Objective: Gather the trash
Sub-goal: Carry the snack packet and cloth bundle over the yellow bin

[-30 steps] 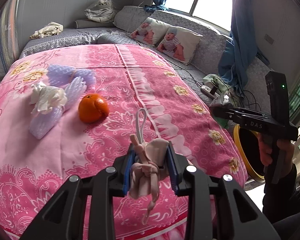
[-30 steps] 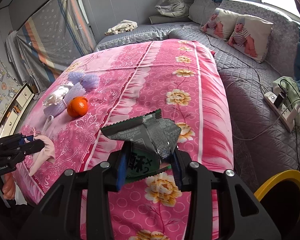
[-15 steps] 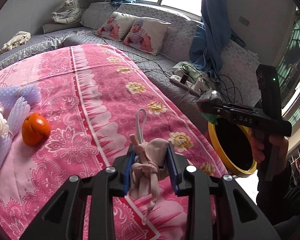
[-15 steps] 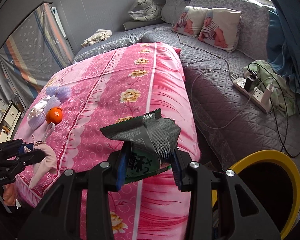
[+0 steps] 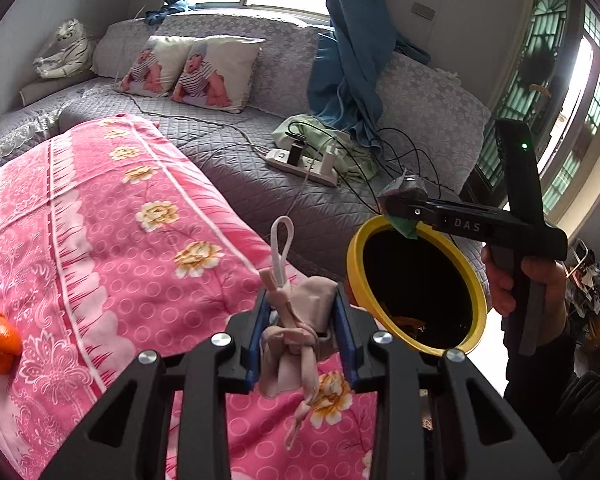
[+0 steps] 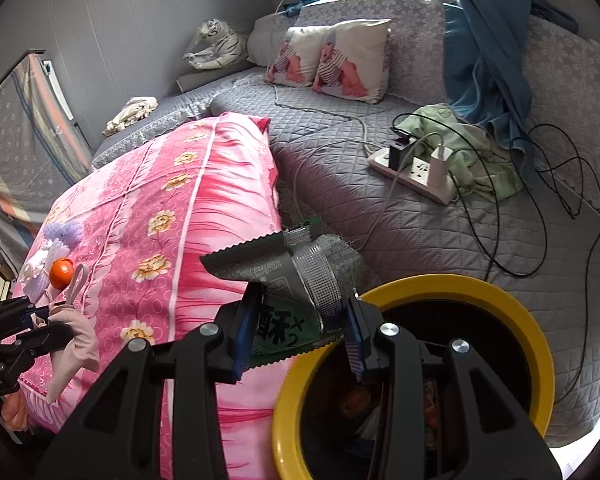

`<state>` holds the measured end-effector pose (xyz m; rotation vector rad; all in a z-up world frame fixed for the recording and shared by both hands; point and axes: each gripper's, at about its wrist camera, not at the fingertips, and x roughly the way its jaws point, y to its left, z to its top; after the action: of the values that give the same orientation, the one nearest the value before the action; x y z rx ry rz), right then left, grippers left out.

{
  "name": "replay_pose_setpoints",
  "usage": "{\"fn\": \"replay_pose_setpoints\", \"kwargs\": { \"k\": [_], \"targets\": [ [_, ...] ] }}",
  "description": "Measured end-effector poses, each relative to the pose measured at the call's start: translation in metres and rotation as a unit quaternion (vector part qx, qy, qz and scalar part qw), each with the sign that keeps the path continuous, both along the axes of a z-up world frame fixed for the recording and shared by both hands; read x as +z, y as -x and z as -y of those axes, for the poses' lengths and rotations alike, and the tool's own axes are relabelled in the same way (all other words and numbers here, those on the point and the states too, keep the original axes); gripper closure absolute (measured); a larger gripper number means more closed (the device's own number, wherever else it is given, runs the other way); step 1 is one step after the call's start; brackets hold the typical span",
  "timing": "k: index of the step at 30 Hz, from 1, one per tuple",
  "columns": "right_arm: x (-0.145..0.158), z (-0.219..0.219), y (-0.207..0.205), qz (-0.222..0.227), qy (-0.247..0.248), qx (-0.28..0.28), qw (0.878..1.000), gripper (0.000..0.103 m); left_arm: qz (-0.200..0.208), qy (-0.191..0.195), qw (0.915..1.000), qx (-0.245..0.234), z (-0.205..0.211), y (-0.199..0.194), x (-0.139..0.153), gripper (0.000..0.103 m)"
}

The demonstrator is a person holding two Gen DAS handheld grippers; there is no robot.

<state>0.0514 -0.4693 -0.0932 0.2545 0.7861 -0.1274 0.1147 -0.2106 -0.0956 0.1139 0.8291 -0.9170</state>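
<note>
The right hand-held gripper [image 6: 298, 330] pinches a light, crinkly foil wrapper [image 6: 292, 280] above the yellow bin [image 6: 536, 336]; the left hand-held gripper [image 5: 300, 332] clamps a soft, limp pink mask [image 5: 296, 320] mid-body

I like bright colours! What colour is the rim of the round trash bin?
Yellow. The round trash bin has a bright yellow rim and a dark inside, clearest in the right wrist view.
</note>
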Motion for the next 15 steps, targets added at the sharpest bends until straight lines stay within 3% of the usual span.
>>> {"fn": "replay_pose_setpoints", "kwargs": {
  "k": [15],
  "targets": [
    [-0.017, 0.065, 0.041, -0.029, 0.002, -0.072, 0.997, 0.066, -0.008, -0.014, 0.9938, -0.11, 0.1, 0.026, -0.01, 0.074]
  ]
}}
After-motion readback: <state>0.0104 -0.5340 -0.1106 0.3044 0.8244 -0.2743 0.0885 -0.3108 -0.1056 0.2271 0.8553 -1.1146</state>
